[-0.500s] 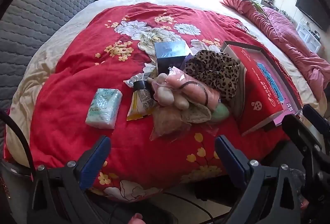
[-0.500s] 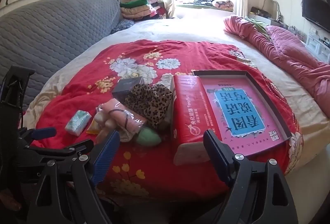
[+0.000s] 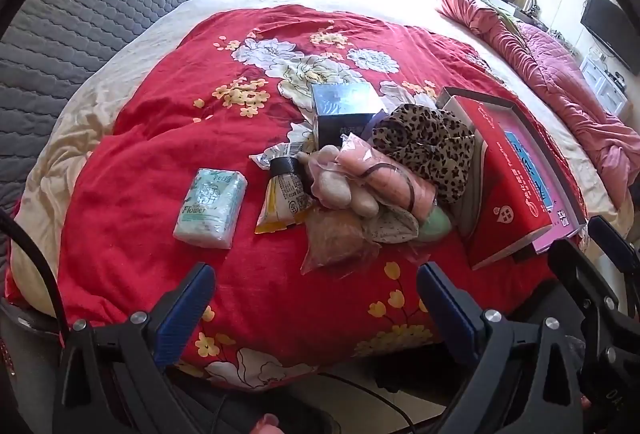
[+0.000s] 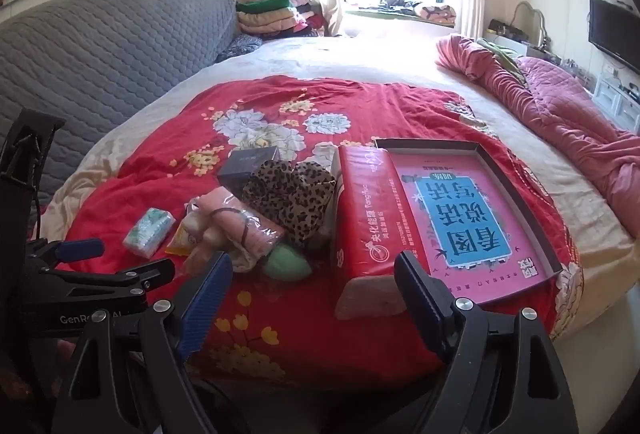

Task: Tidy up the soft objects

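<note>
Over the near edge of the bed point(image 3: 132, 46), the left tongs point(image 3: 316, 298) hang spread wide with nothing between the blue pads, tilted down at the red floral quilt point(image 3: 160, 154). Furthest left on that quilt lies a pale green tissue pack point(image 3: 211, 208), flat and on its own, apart from the heap. Next along, a yellow tube point(image 3: 282, 200) with a black cap touches the edge of the pile. And there is the pile itself: a pink bundle in clear wrap point(image 3: 384, 178) with a dark hair tie looped over it, pale rounded puffs beside it, a green sponge point(image 3: 434, 228) tucked at its lower right. Behind them stands a dark box point(image 3: 344, 112), and a leopard-print cloth point(image 3: 428, 146) slumps against the heap. Right of that, a red tissue packet point(image 4: 366, 218) leans against an open tray point(image 4: 516, 194) holding a pink book with blue lettering. The right tongs point(image 4: 312, 290) are also open and empty, poised before the red packet's near end. Far right, a pink quilt point(image 4: 560, 106) lies bunched along the bed.
</note>
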`<state>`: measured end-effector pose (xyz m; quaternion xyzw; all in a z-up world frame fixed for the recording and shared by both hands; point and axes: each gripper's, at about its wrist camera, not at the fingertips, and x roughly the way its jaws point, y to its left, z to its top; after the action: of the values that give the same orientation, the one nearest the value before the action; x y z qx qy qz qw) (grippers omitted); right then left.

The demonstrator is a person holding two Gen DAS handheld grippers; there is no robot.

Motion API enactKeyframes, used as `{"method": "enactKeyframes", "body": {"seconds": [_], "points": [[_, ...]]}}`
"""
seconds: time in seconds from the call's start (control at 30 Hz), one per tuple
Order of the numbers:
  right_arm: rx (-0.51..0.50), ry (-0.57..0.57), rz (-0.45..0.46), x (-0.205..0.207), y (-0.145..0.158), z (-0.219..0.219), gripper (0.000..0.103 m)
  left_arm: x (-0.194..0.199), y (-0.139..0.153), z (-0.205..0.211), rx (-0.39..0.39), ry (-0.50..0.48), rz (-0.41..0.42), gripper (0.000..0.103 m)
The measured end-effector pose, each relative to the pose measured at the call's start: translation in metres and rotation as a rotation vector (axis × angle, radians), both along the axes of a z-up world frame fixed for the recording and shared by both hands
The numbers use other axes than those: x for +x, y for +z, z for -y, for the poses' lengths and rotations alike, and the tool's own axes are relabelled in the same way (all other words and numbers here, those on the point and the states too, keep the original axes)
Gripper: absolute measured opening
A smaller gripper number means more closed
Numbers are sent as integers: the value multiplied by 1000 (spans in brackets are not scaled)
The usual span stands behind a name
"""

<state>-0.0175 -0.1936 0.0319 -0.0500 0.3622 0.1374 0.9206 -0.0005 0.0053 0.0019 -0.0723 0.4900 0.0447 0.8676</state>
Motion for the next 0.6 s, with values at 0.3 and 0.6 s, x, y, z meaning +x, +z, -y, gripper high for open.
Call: {"method": "enactKeyframes", "body": {"seconds": [0.3, 0.6], "points": [[-7, 11, 6, -2, 1, -3, 84, -2, 1, -2, 4, -4, 1, 101], [-17, 9, 4, -1, 0, -3, 84, 0, -1, -3, 2, 4, -7, 101]]}}
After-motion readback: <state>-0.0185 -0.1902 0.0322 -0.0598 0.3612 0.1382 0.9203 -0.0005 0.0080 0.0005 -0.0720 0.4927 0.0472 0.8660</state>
